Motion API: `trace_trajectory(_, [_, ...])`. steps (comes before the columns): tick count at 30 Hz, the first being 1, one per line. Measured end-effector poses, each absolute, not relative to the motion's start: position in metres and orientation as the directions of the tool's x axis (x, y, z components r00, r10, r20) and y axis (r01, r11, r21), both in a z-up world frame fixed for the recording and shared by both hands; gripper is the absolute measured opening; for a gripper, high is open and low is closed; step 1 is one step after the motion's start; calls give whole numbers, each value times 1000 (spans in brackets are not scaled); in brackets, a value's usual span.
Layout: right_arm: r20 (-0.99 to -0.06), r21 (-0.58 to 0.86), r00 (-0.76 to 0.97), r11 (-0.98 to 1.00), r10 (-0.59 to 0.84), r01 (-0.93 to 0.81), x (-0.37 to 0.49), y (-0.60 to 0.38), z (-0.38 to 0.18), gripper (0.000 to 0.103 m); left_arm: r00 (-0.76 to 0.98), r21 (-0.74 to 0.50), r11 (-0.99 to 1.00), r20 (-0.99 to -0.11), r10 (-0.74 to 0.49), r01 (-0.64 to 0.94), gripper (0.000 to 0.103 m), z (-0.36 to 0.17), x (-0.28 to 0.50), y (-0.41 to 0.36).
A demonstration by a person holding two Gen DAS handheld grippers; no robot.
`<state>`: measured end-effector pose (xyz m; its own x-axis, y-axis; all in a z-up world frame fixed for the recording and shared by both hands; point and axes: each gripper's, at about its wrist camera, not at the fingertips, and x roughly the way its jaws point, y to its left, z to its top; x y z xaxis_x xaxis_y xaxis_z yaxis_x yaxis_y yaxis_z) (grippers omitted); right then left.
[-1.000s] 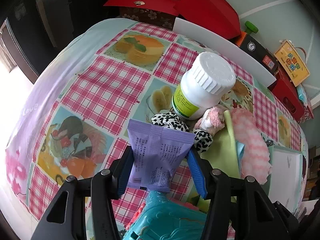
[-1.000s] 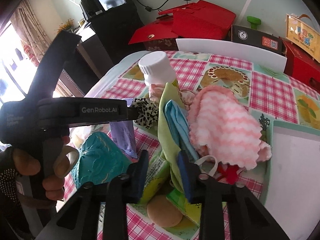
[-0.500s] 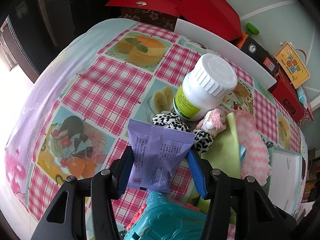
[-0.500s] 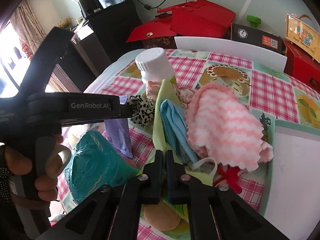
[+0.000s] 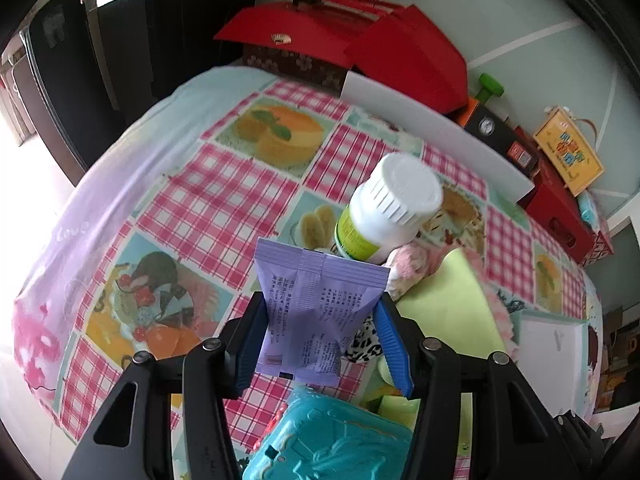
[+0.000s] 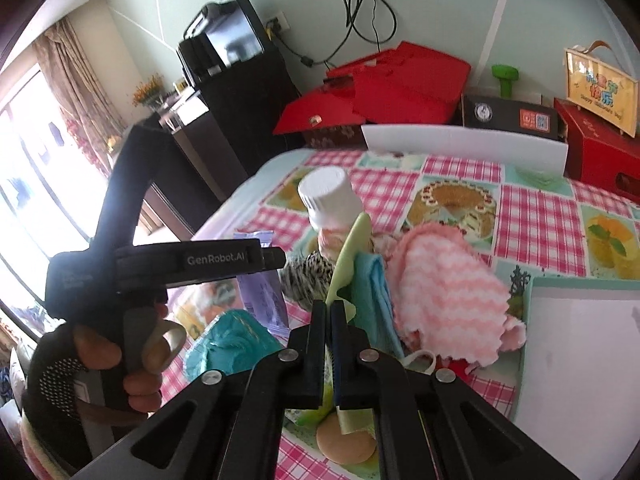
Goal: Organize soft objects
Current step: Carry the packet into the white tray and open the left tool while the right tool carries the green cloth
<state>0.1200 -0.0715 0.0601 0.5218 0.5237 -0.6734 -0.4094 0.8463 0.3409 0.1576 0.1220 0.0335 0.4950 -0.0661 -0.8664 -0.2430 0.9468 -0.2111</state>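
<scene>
The left gripper (image 5: pixel 320 340) pinches a purple sachet (image 5: pixel 318 312) between its blue pads, upright above the checked tablecloth (image 5: pixel 224 200). Just behind stands a tilted white-capped bottle (image 5: pixel 384 212), with a light green cloth (image 5: pixel 448 304) beside it and a teal toy (image 5: pixel 332 440) below.

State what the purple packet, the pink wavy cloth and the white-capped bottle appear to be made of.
Purple packet: probably thin plastic film, matte, with crimped seams. Pink wavy cloth: fluffy fabric, likely microfibre, with a fuzzy scalloped edge. White-capped bottle: smooth hard plastic with a ribbed cap.

One white-capped bottle (image 5: pixel 386 208), one purple sachet (image 5: pixel 316 320), one pink cloth (image 6: pixel 448 280), one green cloth (image 6: pixel 350 256), one teal case (image 5: pixel 332 440).
</scene>
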Motion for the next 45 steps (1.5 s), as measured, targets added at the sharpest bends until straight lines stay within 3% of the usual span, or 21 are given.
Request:
trace_trajectory(15, [-463, 395, 679, 818, 571, -418, 87, -120, 138, 3, 683, -230, 960, -728, -60, -161, 55, 110, 118, 109])
trace_trajectory(25, [-334, 348, 856, 896, 395, -278, 54, -195, 186, 3, 760, -210, 978, -637, -128, -11, 55, 147, 95, 59])
trace_trajectory(34, [-348, 279, 932, 960, 102, -1, 38, -270, 195, 3, 685, -119, 975, -695, -216, 187, 55, 130, 103, -35])
trace_trajectory(45, [-439, 263, 891, 932, -113, 248, 39, -343, 170, 3, 586, -1, 923, -772, -245, 384, 55, 102, 108, -139])
